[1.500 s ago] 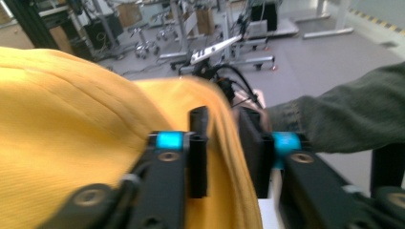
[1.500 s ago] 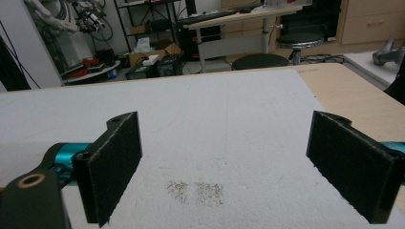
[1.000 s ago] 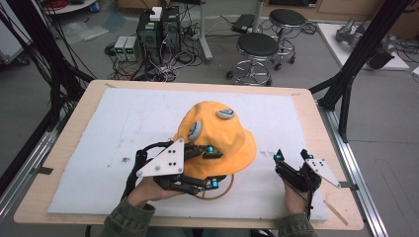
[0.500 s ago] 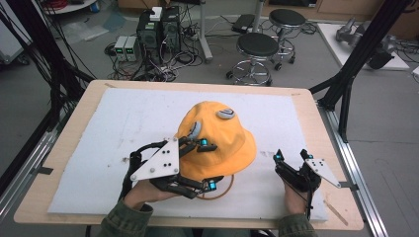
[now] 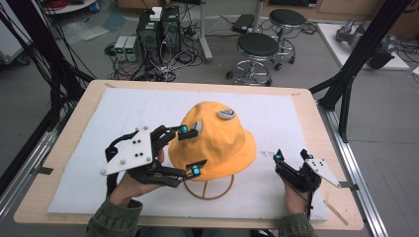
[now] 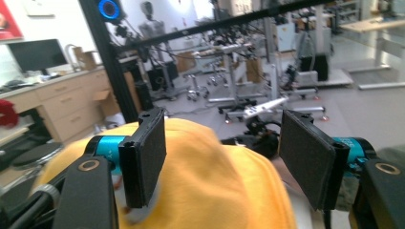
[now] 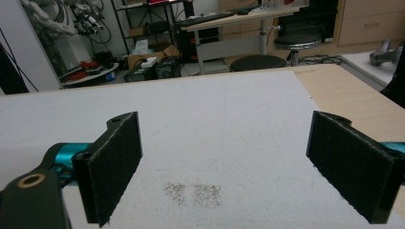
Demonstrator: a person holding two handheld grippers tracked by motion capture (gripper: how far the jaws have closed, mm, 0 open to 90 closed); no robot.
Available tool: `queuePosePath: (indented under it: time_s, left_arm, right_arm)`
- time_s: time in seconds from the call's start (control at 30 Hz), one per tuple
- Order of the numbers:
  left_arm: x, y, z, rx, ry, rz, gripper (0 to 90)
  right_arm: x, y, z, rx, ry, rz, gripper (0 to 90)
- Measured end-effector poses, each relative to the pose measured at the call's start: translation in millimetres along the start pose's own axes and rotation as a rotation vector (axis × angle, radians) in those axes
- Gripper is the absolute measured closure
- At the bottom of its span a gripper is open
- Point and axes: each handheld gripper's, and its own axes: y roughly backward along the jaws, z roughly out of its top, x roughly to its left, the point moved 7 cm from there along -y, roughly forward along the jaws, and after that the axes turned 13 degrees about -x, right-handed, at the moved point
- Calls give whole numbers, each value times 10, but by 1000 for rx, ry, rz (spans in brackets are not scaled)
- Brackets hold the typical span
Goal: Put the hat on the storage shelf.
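While both jaws gape, white mat (image 5: 99, 163) covers wooden table (image 5: 54, 163) — stools (image 5: 257, 47) behind.

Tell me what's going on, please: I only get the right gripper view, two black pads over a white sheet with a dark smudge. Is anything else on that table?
Observer: Yes. A yellow bucket hat sits on a wire stand in the middle of the table, to the left of the right gripper.
Operator: Is anyone touching the hat?
Observer: The left gripper is at it, jaws wide open on either side of the hat's near-left part; its own view shows yellow fabric between the pads.
Operator: Is the hat plain?
Observer: No. There are two grey patches, one on the crown and one on the side, next to the left gripper's upper jaw.
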Motion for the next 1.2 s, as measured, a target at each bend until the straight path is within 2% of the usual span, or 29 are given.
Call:
queuePosePath:
  time_s: [0.13, 0.23, 0.53, 0.57, 0.6, 0.73, 0.87, 1.0, 1.2]
  left_arm:
    - [103, 114, 59, -24, 3, 41, 336]
    - [154, 228, 126, -50, -11, 72, 336]
    - [303, 570, 279, -84, -34, 165, 336]
    - [303, 570, 279, -84, -34, 165, 336]
    - [348, 636, 296, -89, -46, 195, 331]
    - [474, 791, 291, -84, -52, 265, 328]
    - [622, 982, 268, -85, -64, 362, 321]
    - [713, 1157, 242, -87, -105, 441, 321]
    - [846, 1387, 174, -81, -99, 537, 317]
  right_arm:
    - [-1, -1, -4, 5, 1, 0, 106]
    - [-3, -1, -2, 3, 1, -1, 106]
    - [1, -1, 0, -2, 2, -2, 106]
    - [3, 1, 0, -2, 1, -3, 106]
    - [3, 2, 2, -2, 3, -2, 106]
    - [-3, 9, 9, -8, 5, -12, 106]
    - [-14, 32, 36, -26, 14, -34, 106]
    - [-44, 58, 76, -55, 29, -57, 106]
    - [-51, 71, 91, -68, 34, -69, 106]
